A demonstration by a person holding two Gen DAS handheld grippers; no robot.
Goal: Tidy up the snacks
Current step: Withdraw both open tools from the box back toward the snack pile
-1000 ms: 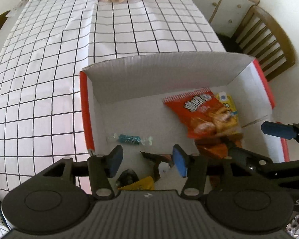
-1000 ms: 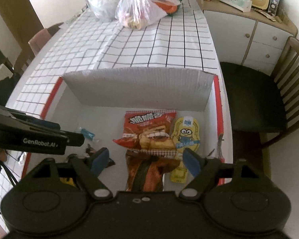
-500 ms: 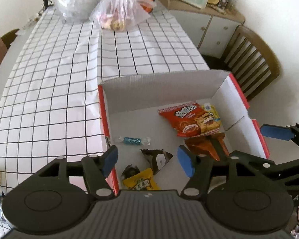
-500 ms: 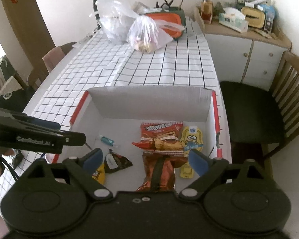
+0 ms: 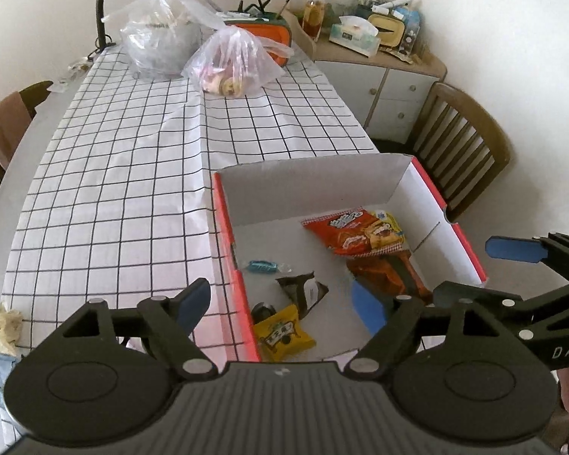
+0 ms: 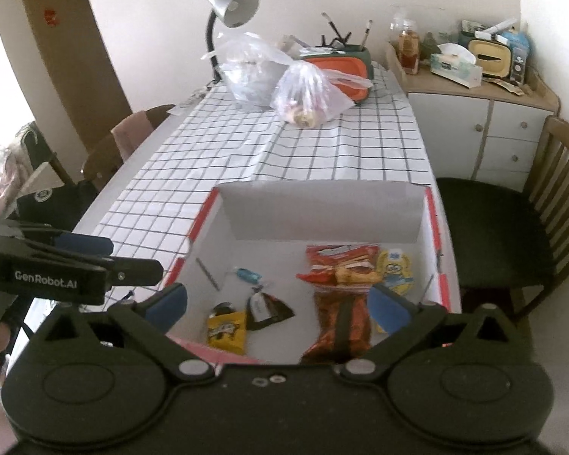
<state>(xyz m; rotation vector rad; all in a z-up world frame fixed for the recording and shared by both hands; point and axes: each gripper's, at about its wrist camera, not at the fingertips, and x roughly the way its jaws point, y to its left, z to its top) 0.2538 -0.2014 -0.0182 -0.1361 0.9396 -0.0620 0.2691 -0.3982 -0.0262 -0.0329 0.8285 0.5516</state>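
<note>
A white cardboard box with red edges (image 5: 223, 208) (image 6: 432, 212) sits on the checked tablecloth and holds snacks: a red chip bag (image 5: 354, 231) (image 6: 337, 265), an orange-brown bag (image 5: 389, 269) (image 6: 341, 326), a yellow Minion pack (image 6: 394, 269), a yellow packet (image 5: 282, 335) (image 6: 225, 328), a dark wrapper (image 5: 303, 288) (image 6: 265, 305) and a teal candy (image 5: 261, 266) (image 6: 248, 275). My left gripper (image 5: 280, 303) is open and empty above the box's near left corner. My right gripper (image 6: 278, 303) is open and empty above the box's near edge.
Two clear plastic bags (image 5: 239, 64) (image 6: 311, 94), an orange case (image 6: 341, 66) and a desk lamp (image 6: 231, 3) stand at the table's far end. A wooden chair (image 5: 462, 144) (image 6: 512, 220) and a white cabinet (image 6: 485, 121) are on the right. A crumpled wrapper (image 5: 3, 326) lies at the near left edge.
Both grippers have pulled back and up from the box, still open and empty. The box and snacks look smaller and have not moved.
</note>
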